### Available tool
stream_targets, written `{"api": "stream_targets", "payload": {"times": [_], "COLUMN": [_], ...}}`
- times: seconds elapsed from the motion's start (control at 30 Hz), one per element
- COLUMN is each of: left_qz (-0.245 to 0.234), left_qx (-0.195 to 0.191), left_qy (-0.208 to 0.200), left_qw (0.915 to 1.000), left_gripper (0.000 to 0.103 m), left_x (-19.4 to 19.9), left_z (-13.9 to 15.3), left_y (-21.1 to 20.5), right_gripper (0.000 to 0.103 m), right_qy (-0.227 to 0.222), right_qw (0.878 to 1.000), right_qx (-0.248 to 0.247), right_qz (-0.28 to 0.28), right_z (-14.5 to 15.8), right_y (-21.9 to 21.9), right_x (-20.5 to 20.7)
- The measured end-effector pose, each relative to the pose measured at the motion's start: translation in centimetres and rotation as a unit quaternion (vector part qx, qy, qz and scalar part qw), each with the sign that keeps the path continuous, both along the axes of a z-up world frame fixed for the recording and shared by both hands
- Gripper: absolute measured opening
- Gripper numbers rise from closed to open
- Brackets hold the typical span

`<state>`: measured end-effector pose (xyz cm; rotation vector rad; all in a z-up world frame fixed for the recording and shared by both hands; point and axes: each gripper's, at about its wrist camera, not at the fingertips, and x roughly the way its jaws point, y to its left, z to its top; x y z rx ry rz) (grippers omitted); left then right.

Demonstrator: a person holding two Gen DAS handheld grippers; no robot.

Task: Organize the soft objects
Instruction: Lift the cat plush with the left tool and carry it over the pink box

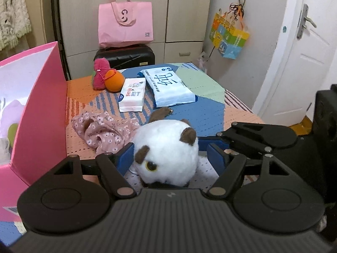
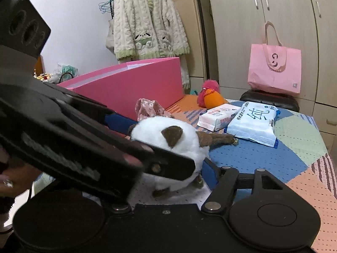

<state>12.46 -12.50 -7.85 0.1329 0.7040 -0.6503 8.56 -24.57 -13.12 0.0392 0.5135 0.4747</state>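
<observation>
Left wrist view first: the left gripper [image 1: 168, 158] straddles the white plush toy [image 1: 166, 147], its blue pads [image 1: 126, 158] set either side; the left one touches the fur, the right stands slightly off, so the jaws are apart, not clamped. The toy sits on the patterned table [image 1: 210, 113], just beside a floral cloth [image 1: 103, 130] (crumpled), near the pink box [image 1: 42, 105]. Beyond lie 2 tissue packs [image 1: 132, 94] and an orange ball [image 1: 114, 81]. From the right wrist view, the right gripper [image 2: 202, 168] sits at the toy's other flank; its grip I cannot tell.
</observation>
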Motion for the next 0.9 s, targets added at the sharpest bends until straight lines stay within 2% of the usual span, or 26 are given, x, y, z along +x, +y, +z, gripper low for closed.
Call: {"api": "stream_targets", "payload": {"times": [0.17, 0.47, 0.57, 0.9], "left_qz": [-0.002, -0.027, -0.027, -0.034], "left_qx": [-0.001, -0.013, -0.015, -0.008], "left_qy": [-0.008, -0.029, -0.014, 0.042], "left_qw": [1.0, 0.9991, 0.9994, 0.9985], "left_gripper": [0.071, 0.071, 0.071, 0.07], "left_x": [-1.0, -3.6, -4.3, -6.8], "left_z": [1.0, 4.2, 5.0, 6.9], "left_y": [0.0, 0.4, 0.7, 2.8], "right_gripper": [0.071, 0.072, 0.072, 0.072], "right_qy": [0.002, -0.027, -0.028, 0.011], "right_qw": [1.0, 0.999, 0.998, 0.997], "right_qx": [-0.004, -0.037, -0.051, -0.075], "right_qz": [-0.01, -0.022, -0.025, -0.01], "right_z": [0.7, 4.0, 5.1, 8.1], "right_y": [0.1, 0.6, 0.9, 2.9], "right_x": [-0.6, -3.7, -4.6, -7.6]}}
